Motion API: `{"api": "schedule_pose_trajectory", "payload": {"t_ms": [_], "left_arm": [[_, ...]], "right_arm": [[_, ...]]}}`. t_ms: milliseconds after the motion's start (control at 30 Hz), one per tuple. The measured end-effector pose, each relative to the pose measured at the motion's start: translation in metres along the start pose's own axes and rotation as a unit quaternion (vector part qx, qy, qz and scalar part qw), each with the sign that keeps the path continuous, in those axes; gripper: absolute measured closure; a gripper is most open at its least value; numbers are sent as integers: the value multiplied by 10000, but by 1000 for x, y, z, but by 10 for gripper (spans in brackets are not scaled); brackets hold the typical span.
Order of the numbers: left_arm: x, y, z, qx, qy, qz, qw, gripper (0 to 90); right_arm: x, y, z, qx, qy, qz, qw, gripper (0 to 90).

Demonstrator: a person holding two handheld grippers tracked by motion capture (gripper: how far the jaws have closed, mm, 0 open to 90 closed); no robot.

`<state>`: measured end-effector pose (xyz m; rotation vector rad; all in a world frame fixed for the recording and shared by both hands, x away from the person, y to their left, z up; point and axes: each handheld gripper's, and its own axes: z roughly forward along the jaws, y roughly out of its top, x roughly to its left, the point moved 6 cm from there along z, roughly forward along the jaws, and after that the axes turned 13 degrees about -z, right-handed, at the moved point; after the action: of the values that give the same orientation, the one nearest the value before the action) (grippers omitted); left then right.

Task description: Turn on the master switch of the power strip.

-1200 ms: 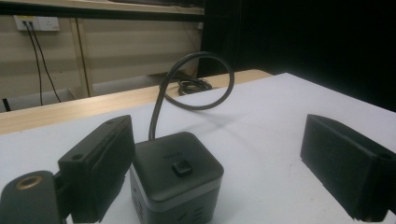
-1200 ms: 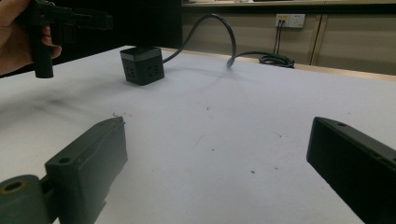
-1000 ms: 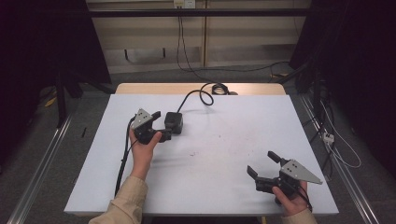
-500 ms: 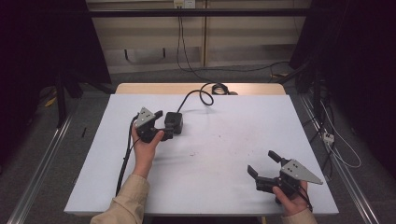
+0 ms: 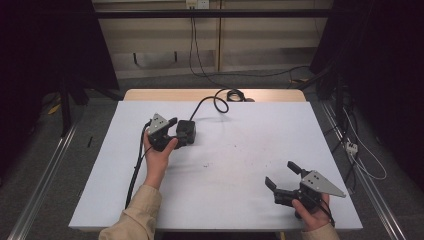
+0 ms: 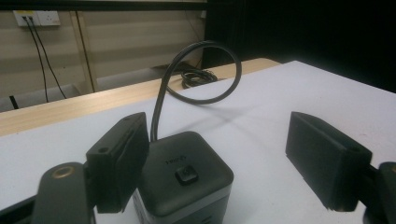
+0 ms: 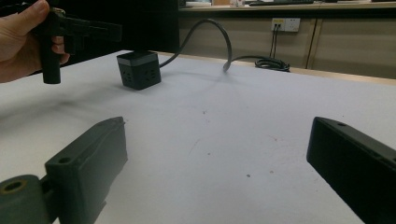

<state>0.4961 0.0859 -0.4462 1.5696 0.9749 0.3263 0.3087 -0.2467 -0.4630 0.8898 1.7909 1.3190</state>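
Two claws are in play over a white tabletop [image 5: 235, 200]. Nearest the person, at the front right edge, the right claw [image 5: 283, 178] sits low in the right hand [image 5: 312, 215], its grey three-cornered plate on top, and its jaws are spread wide with only bare surface between them; the right gripper view confirms this, with nothing but speckled white between the two black jaws.

Farther in, on the left half, the left hand [image 5: 157, 157] reaches forward from a tan sleeve [image 5: 135, 215] and holds the left claw [image 5: 176, 129] at a black cube-shaped power block [image 5: 186, 132]. In the left gripper view the block [image 6: 184, 179] stands between the jaws, hard up against the left-hand one, while the other jaw is well apart from it on the far side. The jaws have just been closing, yet they are still parted and do not clamp the block. Its top face carries a small square button [image 6: 187, 175], and the right gripper view shows sockets on its side [image 7: 139, 70].

From the block's back a thick black cord [image 5: 212, 102] arcs upward and loops toward the tabletop's far edge, ending in a coil [image 5: 235, 95] on the wooden strip [image 5: 165, 94] there. Beyond, thin cables [image 5: 192, 35] hang from wall sockets [image 5: 196, 4].
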Motion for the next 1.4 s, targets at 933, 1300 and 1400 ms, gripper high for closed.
{"api": "schedule_pose_trajectory", "payload": {"t_ms": [933,1300,1400], "left_arm": [[12,1,2,52,262,-45,9996,516],[12,4,5,89,267,-36,9996,596],[14,4,5,83,273,-54,9996,618]], "right_arm": [[0,0,0,9,9,-33,10000,48],[1,-1,1,21,13,-12,10000,48],[1,-1,1,27,6,-17,10000,48]]}}
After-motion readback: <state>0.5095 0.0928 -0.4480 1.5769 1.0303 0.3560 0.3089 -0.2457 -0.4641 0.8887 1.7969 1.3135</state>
